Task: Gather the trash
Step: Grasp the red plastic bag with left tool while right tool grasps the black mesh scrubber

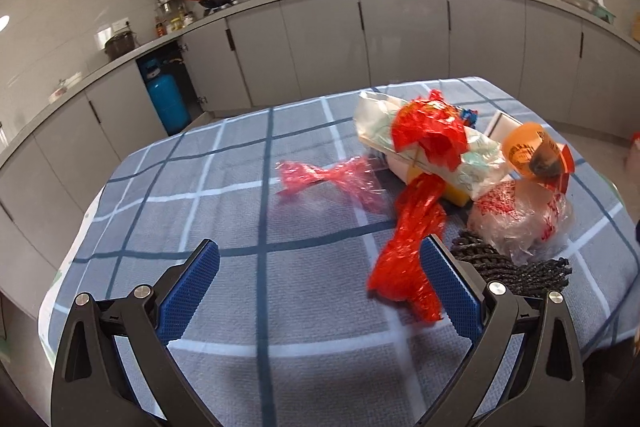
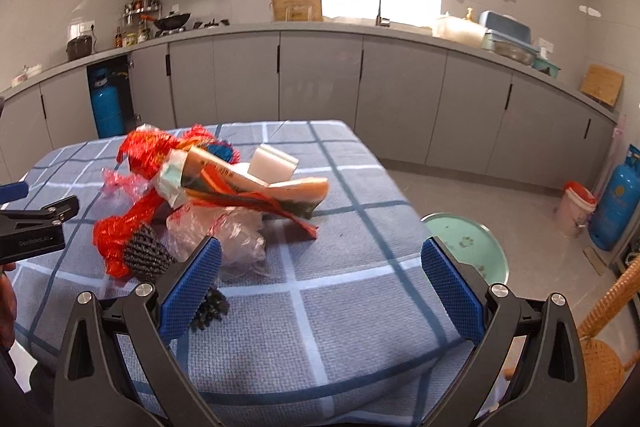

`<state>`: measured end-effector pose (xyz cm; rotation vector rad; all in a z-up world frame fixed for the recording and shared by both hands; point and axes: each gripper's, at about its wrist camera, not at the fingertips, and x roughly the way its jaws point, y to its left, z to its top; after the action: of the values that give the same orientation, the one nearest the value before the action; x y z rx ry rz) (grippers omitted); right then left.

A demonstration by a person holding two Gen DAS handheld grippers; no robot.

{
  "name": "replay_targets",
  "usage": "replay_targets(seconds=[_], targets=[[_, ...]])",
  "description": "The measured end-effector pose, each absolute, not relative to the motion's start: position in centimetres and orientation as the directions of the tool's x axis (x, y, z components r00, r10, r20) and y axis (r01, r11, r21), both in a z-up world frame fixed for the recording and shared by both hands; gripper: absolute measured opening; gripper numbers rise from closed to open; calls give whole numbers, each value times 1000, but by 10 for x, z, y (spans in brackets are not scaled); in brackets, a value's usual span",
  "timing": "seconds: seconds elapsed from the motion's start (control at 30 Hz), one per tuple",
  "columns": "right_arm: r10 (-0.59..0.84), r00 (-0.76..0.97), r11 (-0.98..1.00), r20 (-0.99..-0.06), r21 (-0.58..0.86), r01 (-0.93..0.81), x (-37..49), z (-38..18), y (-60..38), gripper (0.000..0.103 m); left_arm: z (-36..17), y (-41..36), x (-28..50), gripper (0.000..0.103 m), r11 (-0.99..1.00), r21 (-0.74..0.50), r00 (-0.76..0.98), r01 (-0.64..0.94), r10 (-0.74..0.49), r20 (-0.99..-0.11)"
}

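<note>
Trash pile (image 2: 208, 187) lies on the checked tablecloth (image 2: 340, 307): crumpled red plastic bag (image 1: 412, 247), clear bag (image 2: 232, 231), orange wrapper (image 2: 256, 183), black mesh (image 2: 144, 251), white block (image 2: 274, 161). Left gripper (image 1: 320, 261) wide open, empty; right gripper (image 2: 320, 259) likewise.

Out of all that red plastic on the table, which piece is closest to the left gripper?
The long, twisted bright red bag, its end lying right by the left gripper's right-hand jaw. The pale pink see-through film lies farther off, and the crumpled red wrapper sits atop the pile.
</note>
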<state>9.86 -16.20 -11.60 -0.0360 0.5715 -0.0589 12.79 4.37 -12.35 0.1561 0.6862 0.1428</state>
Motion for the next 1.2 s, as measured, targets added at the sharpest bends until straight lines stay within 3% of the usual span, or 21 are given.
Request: replay_targets(seconds=[0.27,0.43,0.47,0.53,0.57,0.67,0.93,1.03,1.1,1.2], targets=[[-54,819,998,-572,-44,35,105,-137,-162,98,-149,21,155,96,984,179,746,2,118,-655],[-24,815,998,-580,-60,-13,109,-143,-149,98,-166,20,159,45,991,116,703,67,35,-710],[-15,813,998,-582,-61,-25,110,-144,-146,98,-166,21,158,26,992,91,699,86,6,-716],[5,812,997,-584,-60,-50,110,-145,-141,98,-165,22,156,22,992,85,700,96,-7,-714],[19,811,996,-585,-56,-63,111,-145,-139,98,-163,22,153,16,991,80,704,106,-18,-710],[65,807,994,-588,-34,-105,114,-143,-131,96,-158,27,146,14,992,69,715,103,-25,-698],[206,753,965,-625,2,-263,122,-152,-100,67,-137,34,118,14,991,105,772,86,0,-636],[234,709,957,-665,27,-290,127,-161,-97,49,-138,36,107,14,989,116,771,89,5,-636],[255,680,951,-688,49,-307,127,-166,-96,21,-137,37,101,14,989,119,769,83,12,-639],[289,675,940,-679,67,-335,121,-165,-93,10,-129,46,97,14,992,117,778,57,29,-627]])
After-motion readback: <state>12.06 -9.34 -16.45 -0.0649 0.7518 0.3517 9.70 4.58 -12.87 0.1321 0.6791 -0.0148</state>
